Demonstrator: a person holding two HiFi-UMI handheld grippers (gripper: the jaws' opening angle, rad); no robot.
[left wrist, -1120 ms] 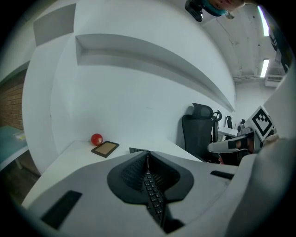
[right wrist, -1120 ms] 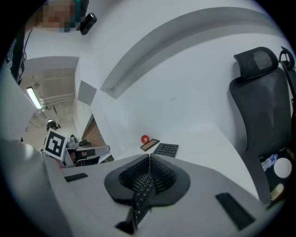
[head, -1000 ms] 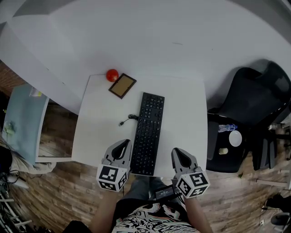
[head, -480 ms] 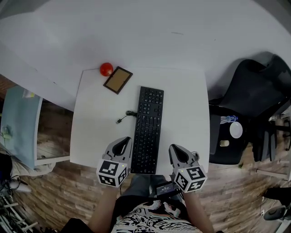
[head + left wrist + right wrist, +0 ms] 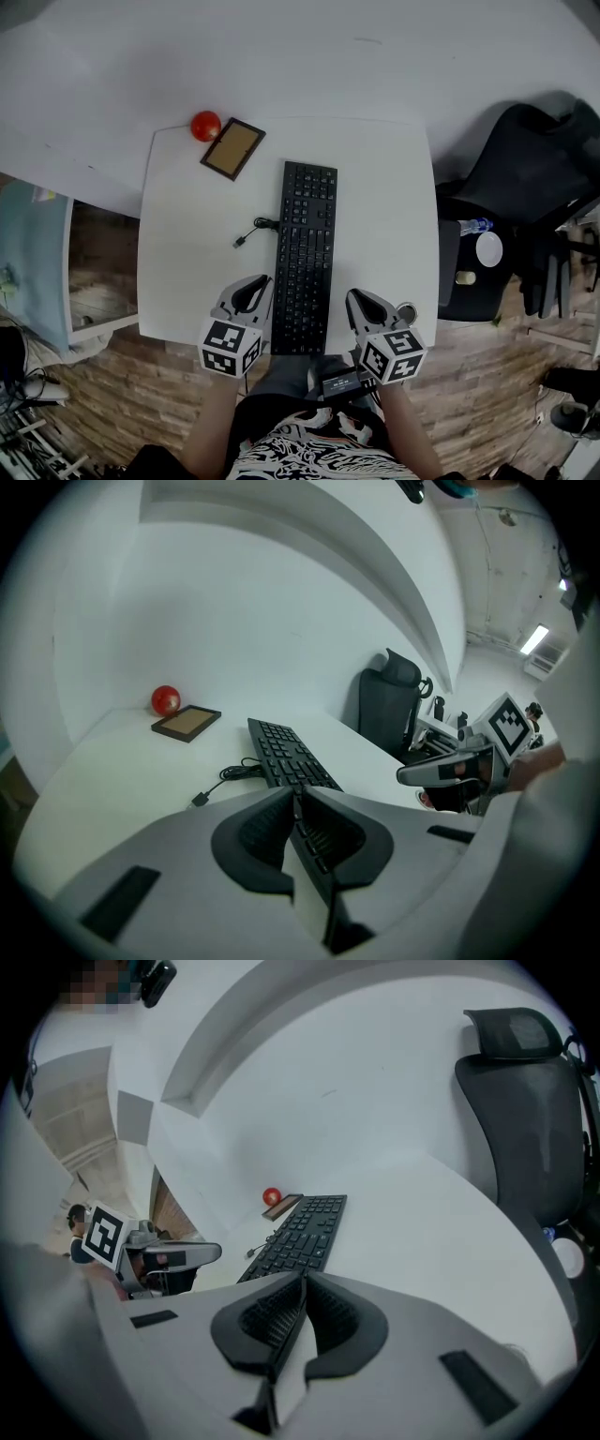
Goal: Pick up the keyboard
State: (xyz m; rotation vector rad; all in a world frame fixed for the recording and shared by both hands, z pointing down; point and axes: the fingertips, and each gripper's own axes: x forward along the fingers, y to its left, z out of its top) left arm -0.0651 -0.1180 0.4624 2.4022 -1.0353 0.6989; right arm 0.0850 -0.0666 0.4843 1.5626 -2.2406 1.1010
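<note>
Keyboard [image 5: 305,258] is lying lengthwise down the middle of the white surface [image 5: 187,272], its near short end pointing toward the person. Its cable [image 5: 251,232] is trailing off the left side, the plug end lying loose on the surface.

Left claw [image 5: 251,292] is hovering just beside that near end on the left, and right claw [image 5: 361,305] just beside it on the right. Neither is touching the keyboard. Both claws are sitting with jaws pressed together, nothing between them.

Red ball [image 5: 205,126] and small frame [image 5: 232,148] are resting at the far left corner, well apart from the claws.

Step in hand, by judgement: the approach, with the claws flanking the near end and no grasp begun.

Next move is probably calling for both pairs of jaws parting. Each claw would then be coming in on a long edge and closing there, keeping the keyboard level while lifting. The loose cable is likely to be dragging along behind.
</note>
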